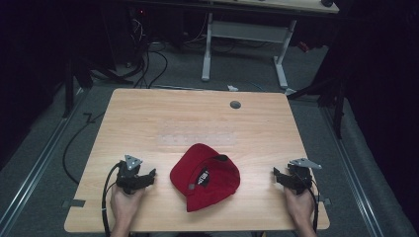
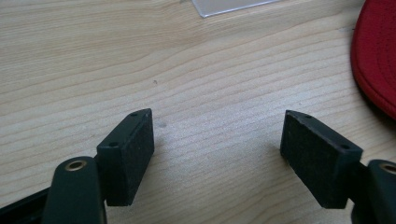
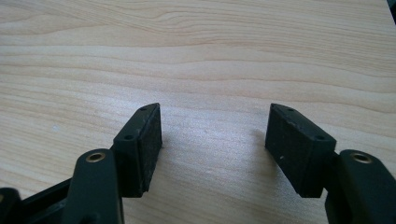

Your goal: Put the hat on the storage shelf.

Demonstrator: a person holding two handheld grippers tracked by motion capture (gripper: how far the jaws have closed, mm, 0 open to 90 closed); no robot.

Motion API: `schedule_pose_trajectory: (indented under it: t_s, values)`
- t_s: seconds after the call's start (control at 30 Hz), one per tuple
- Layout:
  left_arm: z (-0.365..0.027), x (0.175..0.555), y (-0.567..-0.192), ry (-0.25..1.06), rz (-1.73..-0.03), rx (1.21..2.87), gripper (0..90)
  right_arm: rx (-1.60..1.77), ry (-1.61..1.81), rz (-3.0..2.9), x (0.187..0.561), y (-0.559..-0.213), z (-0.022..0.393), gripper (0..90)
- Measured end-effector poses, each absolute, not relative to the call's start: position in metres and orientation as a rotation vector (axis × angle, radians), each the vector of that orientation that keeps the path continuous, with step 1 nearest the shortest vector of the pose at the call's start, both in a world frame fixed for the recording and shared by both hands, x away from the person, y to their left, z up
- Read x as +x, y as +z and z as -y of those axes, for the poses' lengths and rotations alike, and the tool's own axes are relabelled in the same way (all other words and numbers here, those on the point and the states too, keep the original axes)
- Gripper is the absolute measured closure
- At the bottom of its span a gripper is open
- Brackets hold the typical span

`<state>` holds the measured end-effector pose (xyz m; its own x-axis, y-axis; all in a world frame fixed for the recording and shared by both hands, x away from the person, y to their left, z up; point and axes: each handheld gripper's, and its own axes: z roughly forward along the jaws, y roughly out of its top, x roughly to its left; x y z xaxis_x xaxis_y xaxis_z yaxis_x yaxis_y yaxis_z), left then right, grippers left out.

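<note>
Red cap (image 1: 205, 177): lies near the front middle of the wooden surface (image 1: 148, 113), between the left hand-held gripper (image 1: 148, 177) and right hand-held gripper (image 1: 277, 176), touching neither. Both stand released, jaws wide, nothing between them. Likely light and soft in the crown, stiffer at the brim; the brim edge looks the surest hold. Surface otherwise bare, pale wood grain. Room dim; a second desk (image 1: 247, 29) and cables (image 1: 148, 59) behind.
</note>
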<state>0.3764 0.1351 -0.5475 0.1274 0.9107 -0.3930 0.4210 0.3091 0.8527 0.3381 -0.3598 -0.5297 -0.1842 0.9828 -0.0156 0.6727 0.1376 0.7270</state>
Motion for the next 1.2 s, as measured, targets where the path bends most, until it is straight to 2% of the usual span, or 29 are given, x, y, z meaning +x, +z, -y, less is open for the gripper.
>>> schedule_pose_trajectory:
  t_s: [0.77,1.2]
  values:
    - [-0.1351,0.3764,-0.5475,0.561,-1.479,1.291,26.2,1.576,0.81,-1.927,0.3381,-0.5297,0.3584,35.6]
    - [-0.1349,0.3766,-0.5474,0.562,-1.481,1.289,26.3,1.567,0.864,-1.938,0.3315,-0.5229,0.3537,38.9]
